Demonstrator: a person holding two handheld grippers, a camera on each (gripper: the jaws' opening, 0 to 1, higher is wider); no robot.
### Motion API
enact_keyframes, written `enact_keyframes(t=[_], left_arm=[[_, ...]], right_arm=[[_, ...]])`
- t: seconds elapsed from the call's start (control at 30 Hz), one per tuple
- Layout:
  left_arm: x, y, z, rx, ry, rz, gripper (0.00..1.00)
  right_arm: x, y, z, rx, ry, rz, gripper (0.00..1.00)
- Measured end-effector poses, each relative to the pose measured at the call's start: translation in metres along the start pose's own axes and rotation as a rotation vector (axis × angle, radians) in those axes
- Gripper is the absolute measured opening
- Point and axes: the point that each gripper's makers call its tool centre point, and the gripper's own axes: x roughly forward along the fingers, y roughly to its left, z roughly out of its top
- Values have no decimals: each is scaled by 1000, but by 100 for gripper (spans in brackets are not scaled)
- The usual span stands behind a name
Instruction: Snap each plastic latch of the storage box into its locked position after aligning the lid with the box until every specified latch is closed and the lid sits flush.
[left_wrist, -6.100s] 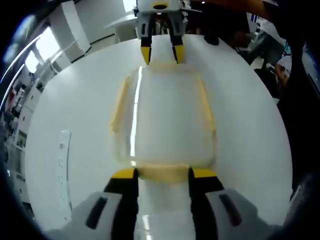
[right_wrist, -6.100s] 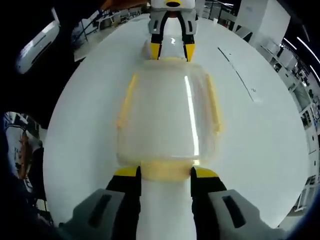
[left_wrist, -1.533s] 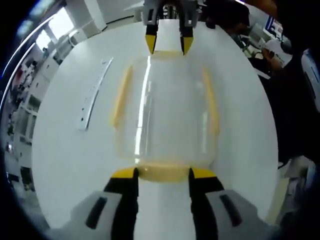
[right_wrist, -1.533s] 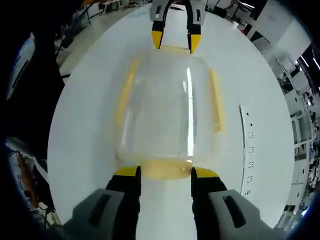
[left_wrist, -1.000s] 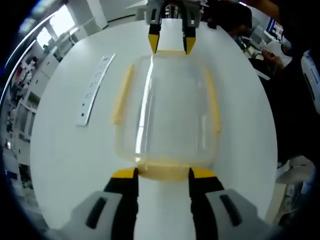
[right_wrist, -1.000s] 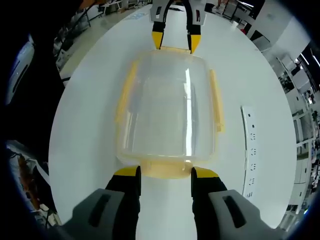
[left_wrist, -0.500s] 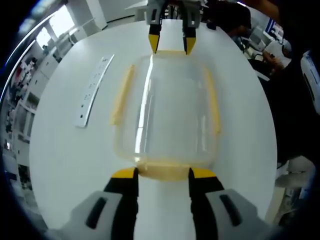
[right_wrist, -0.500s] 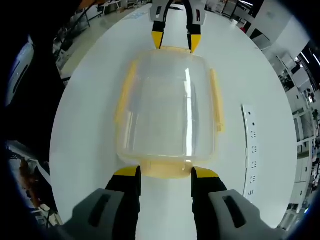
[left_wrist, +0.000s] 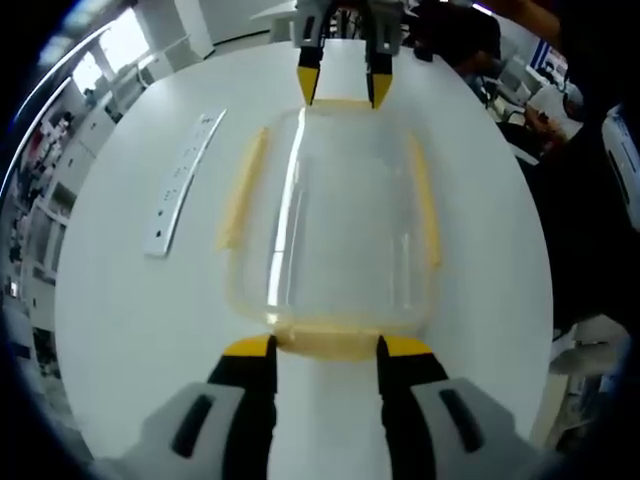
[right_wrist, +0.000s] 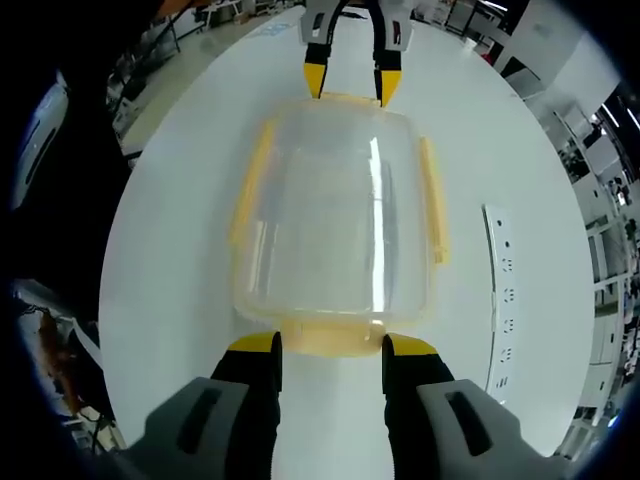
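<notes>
Storage box (left_wrist: 330, 225), clear w/ yellow latches, sat mid-table on the round white table (left_wrist: 130, 330), lid on. Left gripper (left_wrist: 323, 350) stood at one short end, jaws apart either side of the end latch (left_wrist: 325, 342), tips just beside it; can't tell if touching. Right gripper (right_wrist: 329, 348) did the same at the opposite end latch (right_wrist: 330, 340), jaws spread. Long side latches (right_wrist: 433, 210) lay along the box's flanks, flared out a bit. Bare tabletop all round the box; table edge well off. Power strip (right_wrist: 502, 300) lay near one long side, apart from the box. Office furniture and a person's dark clothing past the rim. Vs half a sec earlier: box and grippers unchanged.
</notes>
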Motion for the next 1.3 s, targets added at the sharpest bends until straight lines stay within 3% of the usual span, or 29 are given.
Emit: enact_keyframes(t=[0.43,0.47,0.5,0.57,0.83,1.0,1.13,1.3], left_arm=[[4,1,-1,-13,-6,-10,38],[6,1,-1,-15,-4,-15,32],[7,-19,-4,-71,16,-117,22],[12,-11,-6,-33,5,-63,23],[3,-7,-4,-23,-55,-31,27],[-7,0,-4,-15,-73,4,28],[-19,6,-4,-21,-90,34,27],[-32,14,20,0,-185,96,20]], right_arm=[[2,-1,-1,9,-3,2,39],[2,-1,-1,12,-5,2,39],[2,-1,-1,14,-8,3,39],[2,-1,-1,16,-11,2,40],[2,1,-2,14,-36,0,40],[0,-2,-4,-24,-105,-16,40],[-3,-8,-9,-26,-103,-57,28],[-9,-11,-10,-12,-128,-77,25]])
